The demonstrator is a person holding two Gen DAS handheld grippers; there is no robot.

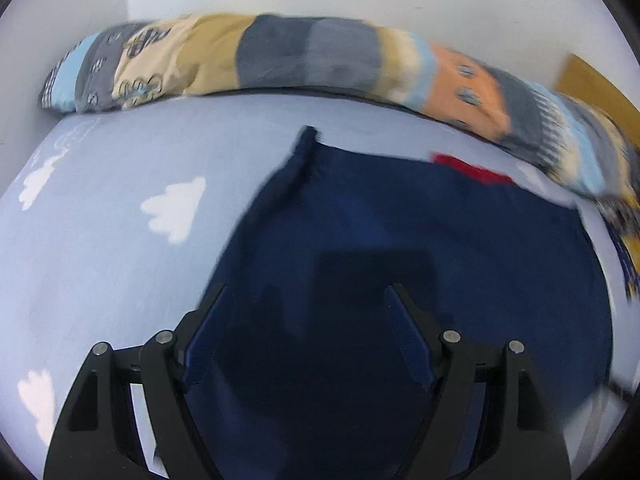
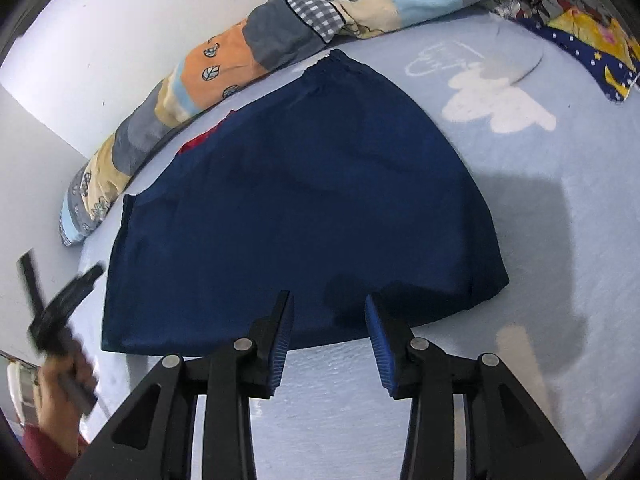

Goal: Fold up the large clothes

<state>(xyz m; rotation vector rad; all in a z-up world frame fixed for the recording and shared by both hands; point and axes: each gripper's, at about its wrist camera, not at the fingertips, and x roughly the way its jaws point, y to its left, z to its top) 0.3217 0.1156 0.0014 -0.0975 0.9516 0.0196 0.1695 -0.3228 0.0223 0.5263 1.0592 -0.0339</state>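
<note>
Right tongs (image 2: 329, 304) (empty) above navy garment (image 2: 288, 200)

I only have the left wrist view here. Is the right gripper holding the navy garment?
Observer: No. The right gripper is open with nothing between its fingers, above the near edge of the navy garment.
Operator: Where does my left gripper show from that side?
Observer: The left gripper shows blurred, just beside the garment's left edge.
Operator: Does the near edge lie flat?
Observer: Yes, it lies flat along the cloud-print sheet.
</note>
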